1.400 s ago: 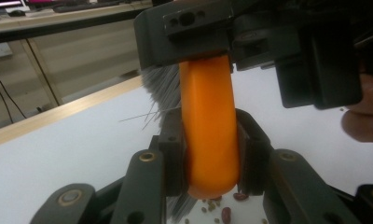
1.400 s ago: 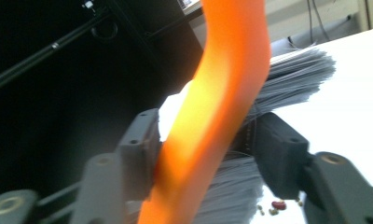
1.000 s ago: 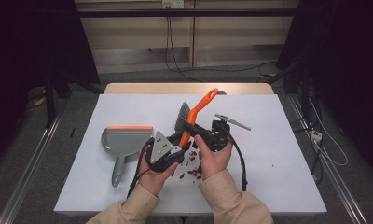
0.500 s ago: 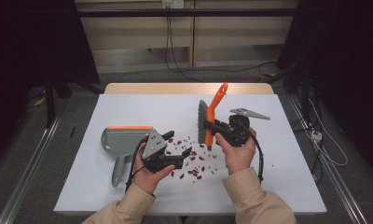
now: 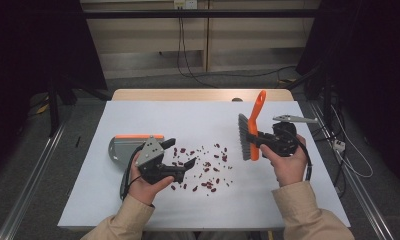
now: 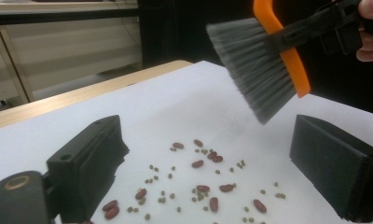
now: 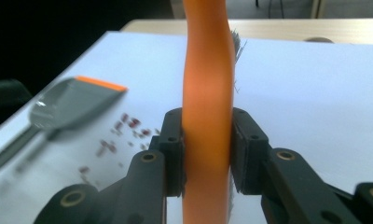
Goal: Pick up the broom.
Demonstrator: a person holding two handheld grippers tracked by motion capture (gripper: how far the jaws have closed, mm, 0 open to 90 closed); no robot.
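We saw the white desk [image 5: 138, 210] carrying a grey dustpan [image 5: 119, 148] at its left. Our right hand-held gripper [image 5: 258, 141] clamped the orange-handled brush [image 5: 252, 131], raised above the desk's right half. Our left hand-held gripper [image 5: 183, 159], jaws just opened wide and empty, hovered beside scattered beans [image 5: 208, 170].

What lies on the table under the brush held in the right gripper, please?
Bare white table lies below the brush, which the right gripper holds above it. The scattered beans lie to its left, none beneath. Its bristles cover a strip of table behind them.
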